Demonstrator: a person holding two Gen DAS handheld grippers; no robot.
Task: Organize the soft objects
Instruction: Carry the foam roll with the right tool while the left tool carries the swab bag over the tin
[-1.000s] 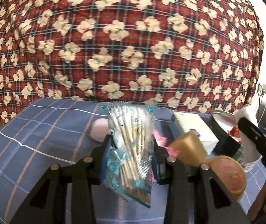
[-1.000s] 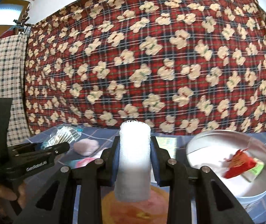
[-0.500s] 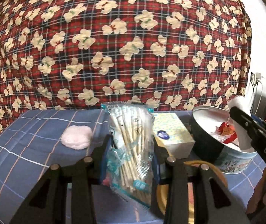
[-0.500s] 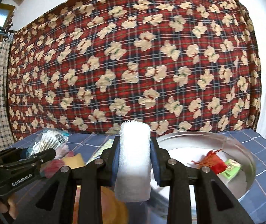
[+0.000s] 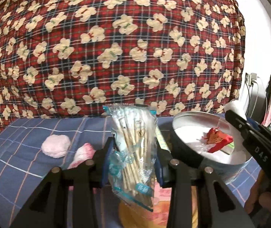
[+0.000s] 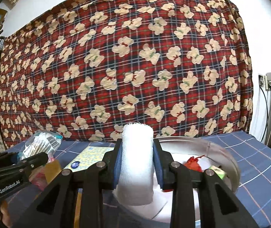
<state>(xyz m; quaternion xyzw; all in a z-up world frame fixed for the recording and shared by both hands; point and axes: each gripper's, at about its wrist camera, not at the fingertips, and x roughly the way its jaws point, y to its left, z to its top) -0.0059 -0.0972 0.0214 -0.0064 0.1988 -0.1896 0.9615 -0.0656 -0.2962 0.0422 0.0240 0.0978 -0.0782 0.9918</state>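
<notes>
Far left on the blue checked cloth (image 5: 17,148) a pink puff (image 5: 56,145) lies flat, and a pink-and-white cloth (image 5: 83,153) sits just beside it. Centre stage, the left gripper (image 5: 133,157) is clamped on a swab bag (image 5: 133,148), upright, held above the cloth. On to the right: a round tin (image 5: 184,152), open, with a red tassel (image 5: 218,139) inside on its white floor. From the right wrist, the right gripper (image 6: 137,163) is squeezed onto a gauze roll (image 6: 137,163), upright, over the tin's (image 6: 228,161) near rim. A yellow packet (image 6: 87,158) lies left of the tin, and the bear quilt (image 6: 125,66) fills the background.
</notes>
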